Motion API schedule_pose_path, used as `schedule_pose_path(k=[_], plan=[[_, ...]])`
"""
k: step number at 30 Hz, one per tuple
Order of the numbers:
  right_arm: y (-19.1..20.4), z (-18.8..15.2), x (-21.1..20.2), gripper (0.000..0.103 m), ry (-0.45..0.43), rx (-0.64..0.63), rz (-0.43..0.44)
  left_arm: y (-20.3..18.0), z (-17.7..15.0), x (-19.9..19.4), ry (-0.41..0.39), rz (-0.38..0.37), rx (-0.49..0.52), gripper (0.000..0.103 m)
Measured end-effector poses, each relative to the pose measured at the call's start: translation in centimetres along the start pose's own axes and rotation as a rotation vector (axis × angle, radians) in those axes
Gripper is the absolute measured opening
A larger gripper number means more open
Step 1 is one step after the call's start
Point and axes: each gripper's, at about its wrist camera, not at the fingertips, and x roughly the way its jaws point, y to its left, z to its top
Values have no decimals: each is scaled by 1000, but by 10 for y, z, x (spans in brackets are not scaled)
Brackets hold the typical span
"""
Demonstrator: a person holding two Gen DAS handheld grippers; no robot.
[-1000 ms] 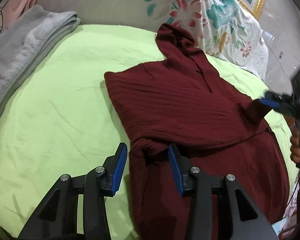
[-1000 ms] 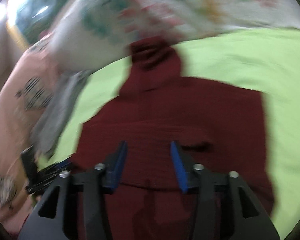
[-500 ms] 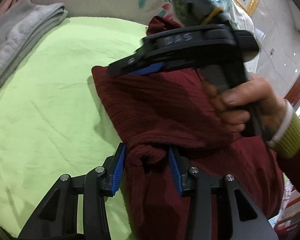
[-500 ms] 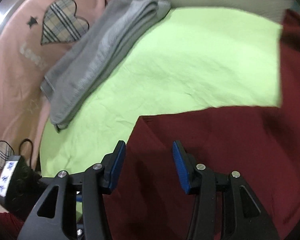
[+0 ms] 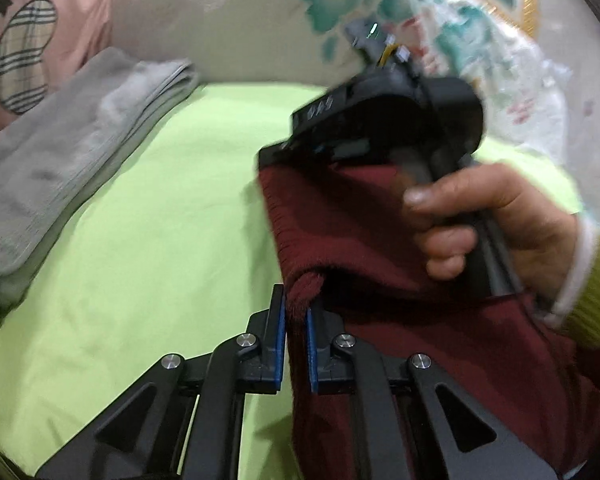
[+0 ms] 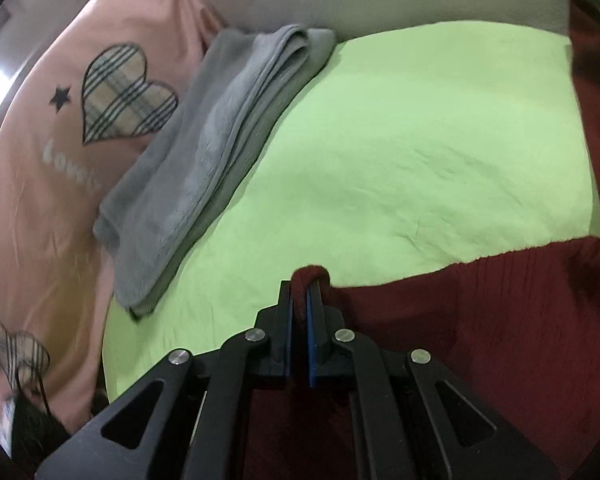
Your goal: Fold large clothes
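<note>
Sweater (image 5: pixel 440 344) edge clamped by left hand-held gripper (image 5: pixel 296 320) and right hand-held gripper (image 6: pixel 300 308); fold step; next, carry edge across evenly.

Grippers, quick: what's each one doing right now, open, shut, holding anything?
Left gripper: jaws shut on a bunched edge of the maroon sweater.
Right gripper: jaws shut on another edge of the same sweater.

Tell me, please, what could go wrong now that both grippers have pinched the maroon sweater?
1. Each gripper, left gripper and right gripper, holds only a small bunch of the maroon sweater; the knit might slip out.
2. Swinging it left could disturb the folded grey towel.
</note>
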Motion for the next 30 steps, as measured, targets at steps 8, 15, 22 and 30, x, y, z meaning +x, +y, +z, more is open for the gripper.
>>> schedule_pose_path(k=[8, 15, 22, 30], plan=[[-1, -3, -6, 14, -44, 41, -36, 30, -9, -2, 101, 60, -158, 7], [-5, -24, -71, 14, -130, 59, -31, 21, 15, -29, 10, -125, -182, 5], [-41, -81, -114, 14, -85, 113, -118, -6, 17, 22, 140, -92, -117, 11], [-116, -143, -186, 14, -170, 282, -325, 8, 2, 29, 159, -80, -120, 6]])
